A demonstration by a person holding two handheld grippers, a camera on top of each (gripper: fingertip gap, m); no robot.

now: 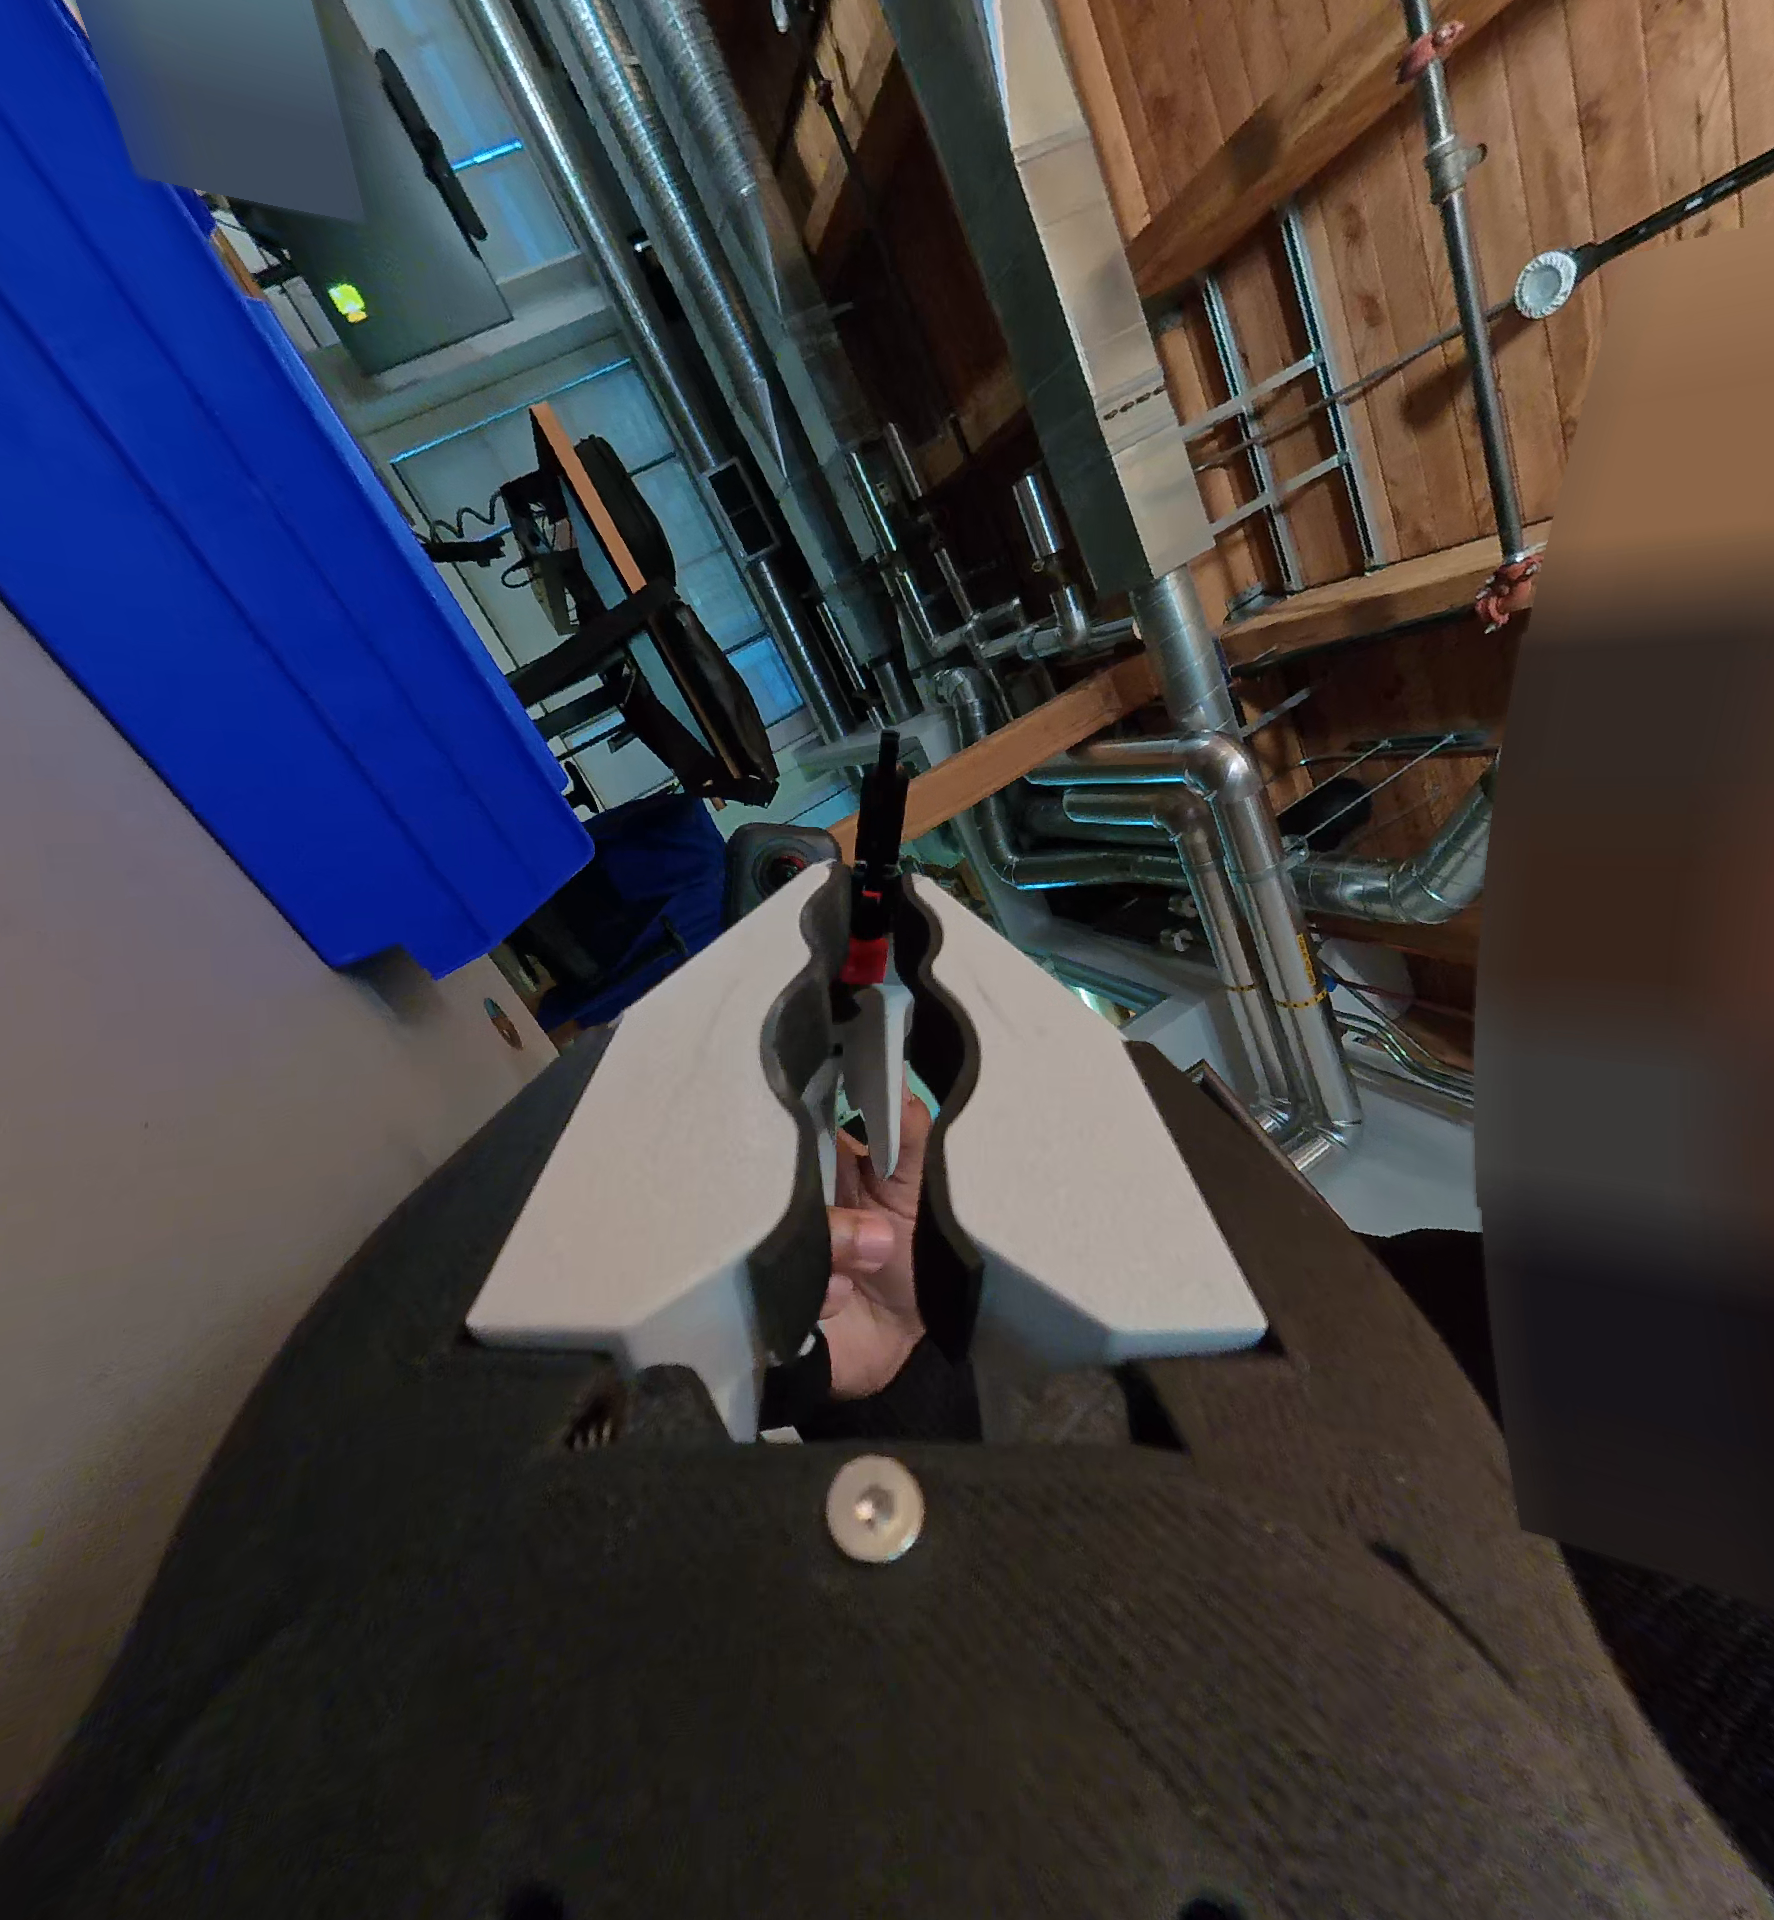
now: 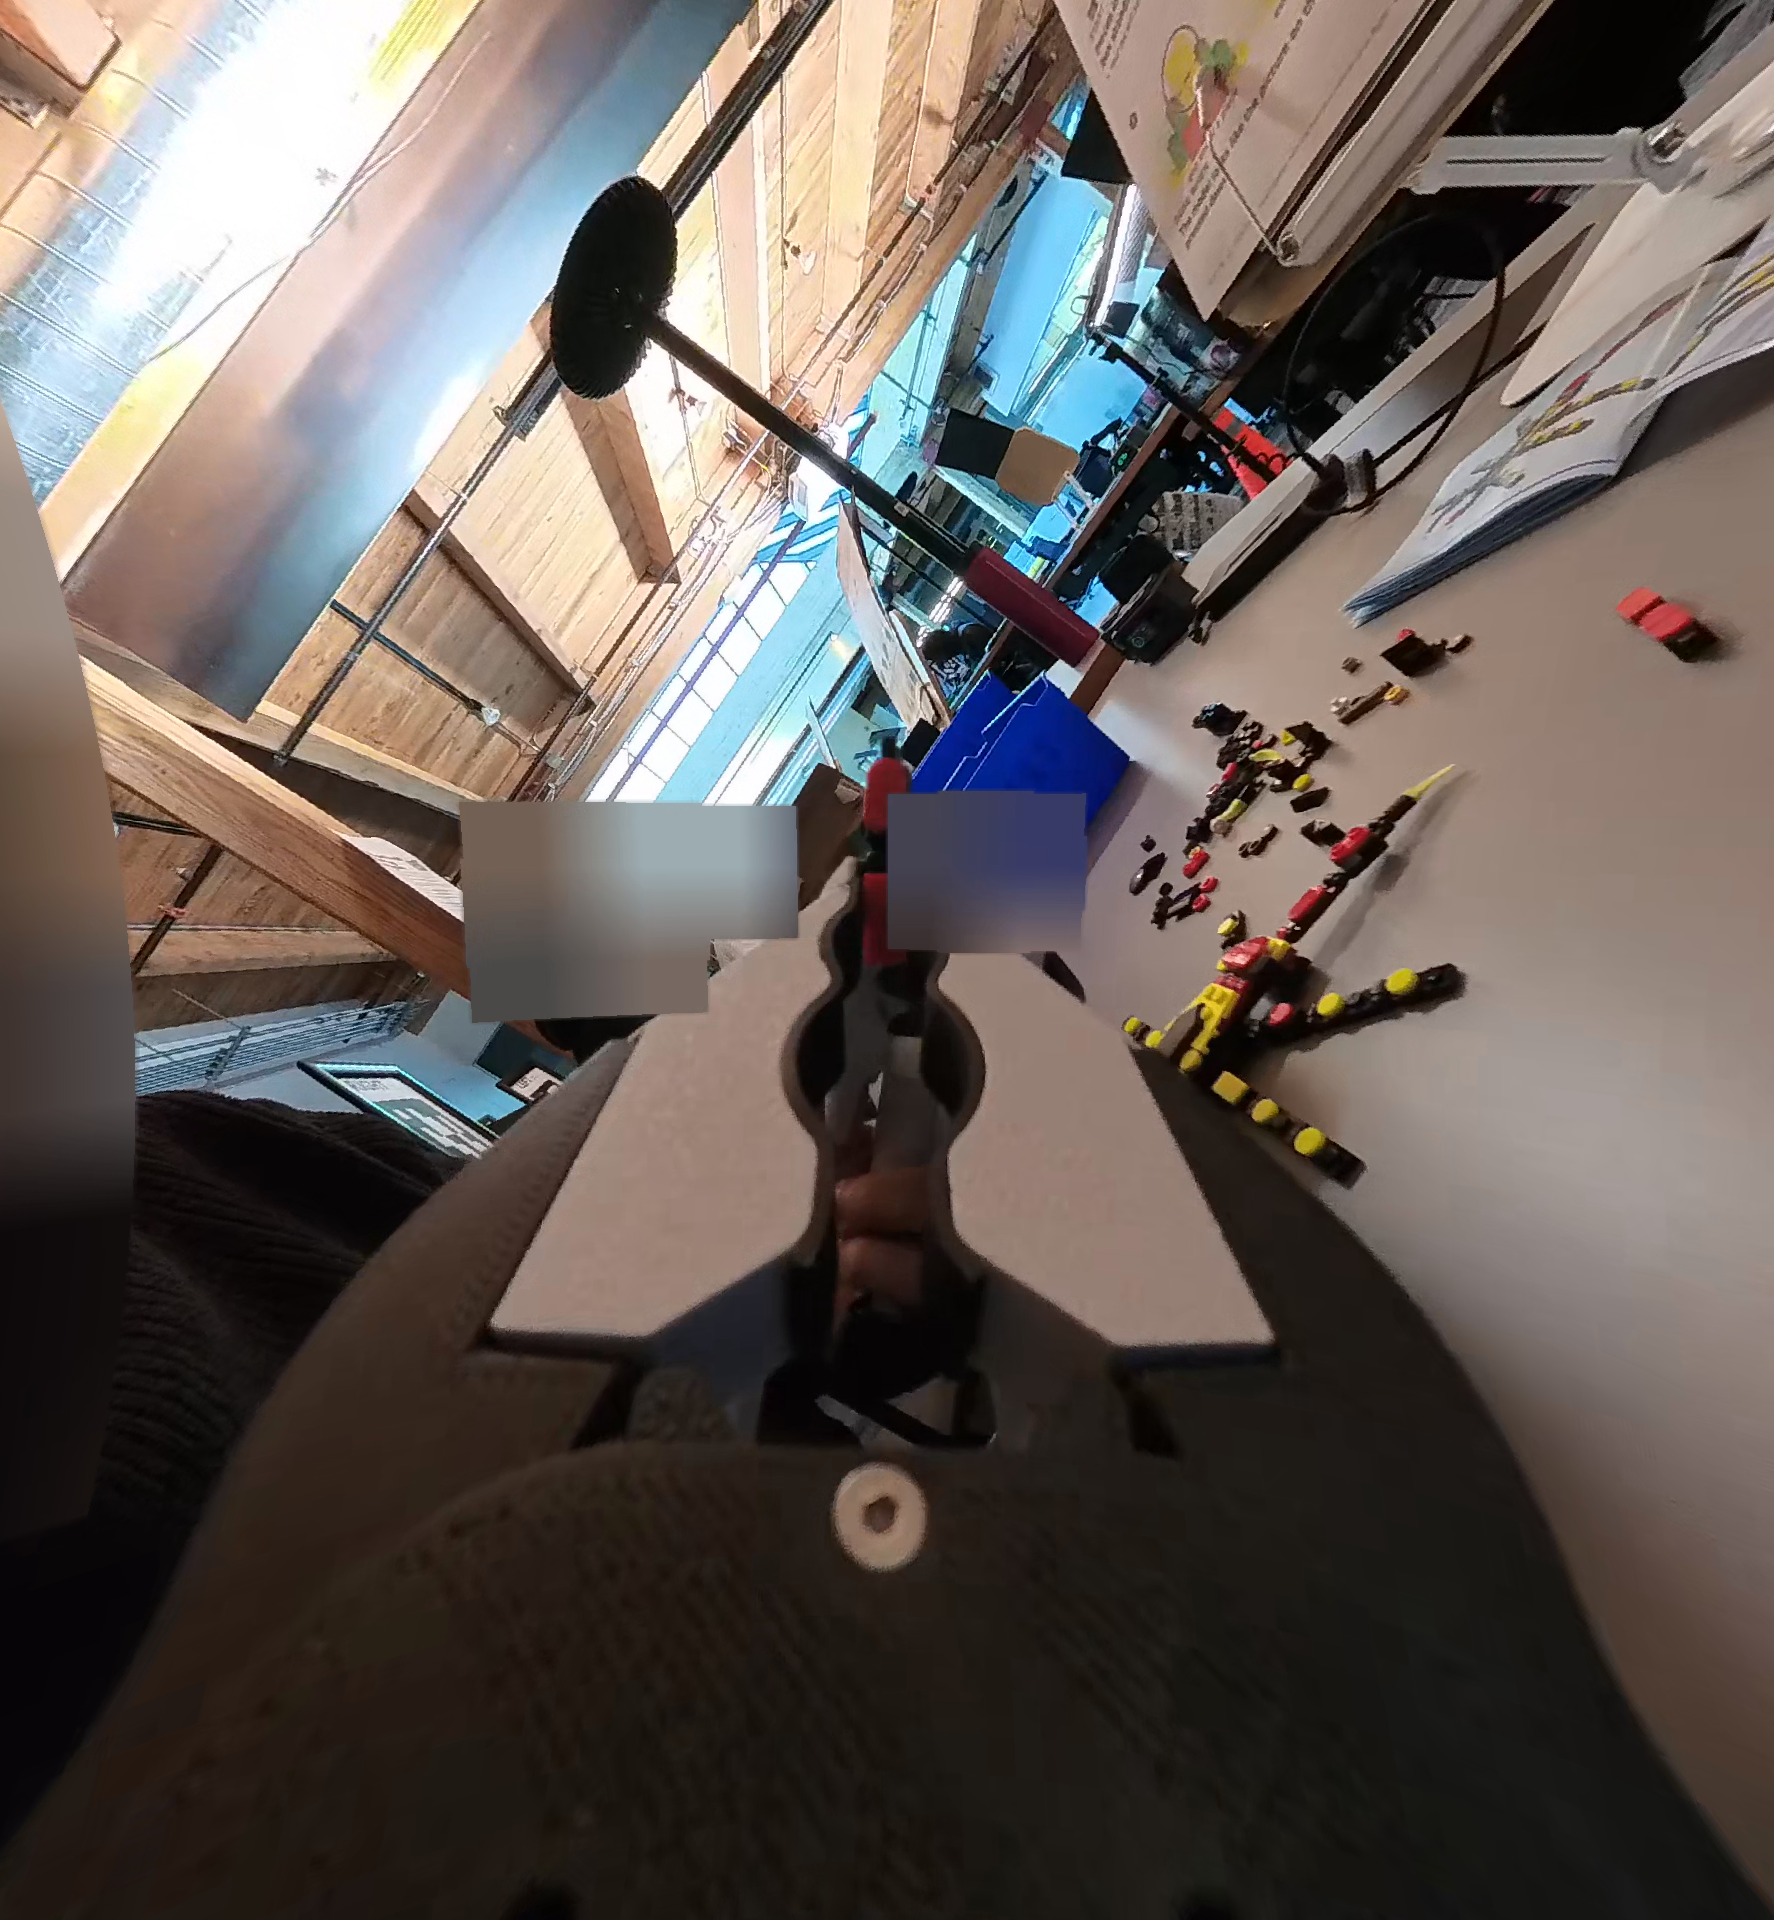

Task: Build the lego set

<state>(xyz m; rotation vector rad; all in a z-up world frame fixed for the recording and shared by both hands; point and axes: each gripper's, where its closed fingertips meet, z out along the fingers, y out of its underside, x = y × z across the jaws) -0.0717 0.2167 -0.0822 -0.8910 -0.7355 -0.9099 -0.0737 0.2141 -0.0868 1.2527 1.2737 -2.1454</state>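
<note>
Both grippers are lifted off the table and tilted. My left gripper [image 1: 870, 883] is shut on a thin lego piece [image 1: 875, 831], black with a red band and a grey blade-shaped part lower down between the fingers. My right gripper [image 2: 875, 883] is shut on a red and black lego piece [image 2: 879, 821] that sticks out past the fingertips. A partly built black, red and yellow lego model [image 2: 1267, 997] lies on the grey table [image 2: 1589, 1143] at the right of the right wrist view, with several loose small pieces [image 2: 1247, 790] beyond it.
A blue bin [image 1: 187, 540] stands at the left of the left wrist view and shows in the right wrist view [image 2: 1018, 748]. An open instruction booklet [image 2: 1589, 436], a red block [image 2: 1662, 620] and a black lamp stand [image 2: 779, 405] are at the table's far side. Left and right tips are no more than a few centimetres apart.
</note>
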